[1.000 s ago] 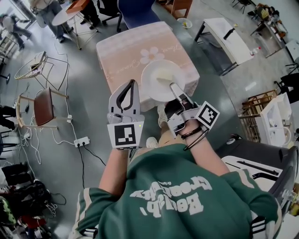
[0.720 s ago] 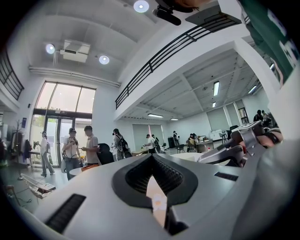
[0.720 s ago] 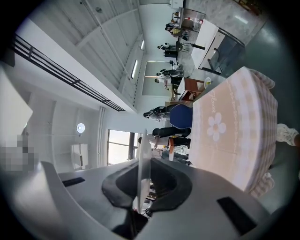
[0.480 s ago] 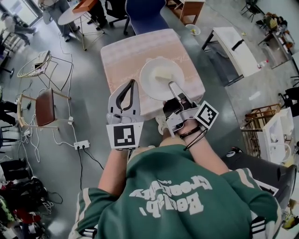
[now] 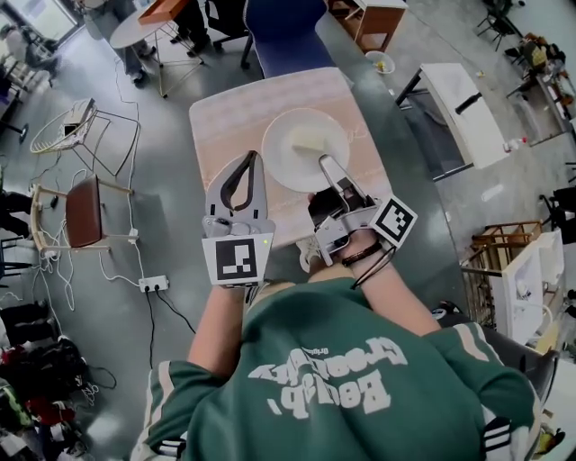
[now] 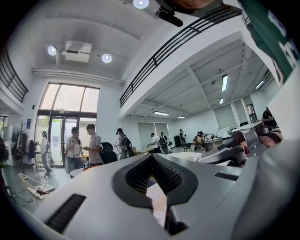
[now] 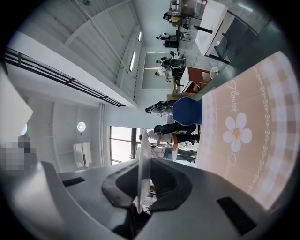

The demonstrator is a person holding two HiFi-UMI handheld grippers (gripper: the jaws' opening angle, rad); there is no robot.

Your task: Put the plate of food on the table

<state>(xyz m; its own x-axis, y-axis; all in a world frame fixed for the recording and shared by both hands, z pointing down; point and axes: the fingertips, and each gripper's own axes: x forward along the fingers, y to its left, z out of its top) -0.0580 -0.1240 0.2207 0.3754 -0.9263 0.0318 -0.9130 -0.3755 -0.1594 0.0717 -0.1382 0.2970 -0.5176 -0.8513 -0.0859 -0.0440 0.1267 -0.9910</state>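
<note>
A white plate (image 5: 304, 149) with a pale piece of food (image 5: 308, 140) on it is over the middle of a small table covered by a pink cloth (image 5: 229, 117). My right gripper (image 5: 326, 164) is shut on the plate's near rim. In the right gripper view the plate (image 7: 142, 154) shows edge-on between the jaws of the right gripper (image 7: 143, 164), with the flowered cloth (image 7: 243, 131) beside it. Whether the plate touches the cloth I cannot tell. My left gripper (image 5: 250, 158) hovers over the table's near left part, shut and empty; the left gripper (image 6: 152, 157) shows its tips together.
A blue chair (image 5: 283, 22) stands at the table's far side. A wooden chair (image 5: 85, 209), a wire frame (image 5: 67, 126) and a power strip (image 5: 153, 283) with cables are on the floor at left. A white bench (image 5: 459, 108) is at right. Several people stand far off.
The plate, held by my right gripper, has gone from overhanging the table's near edge to farther in over the cloth. My left gripper moved forward alongside, still shut.
</note>
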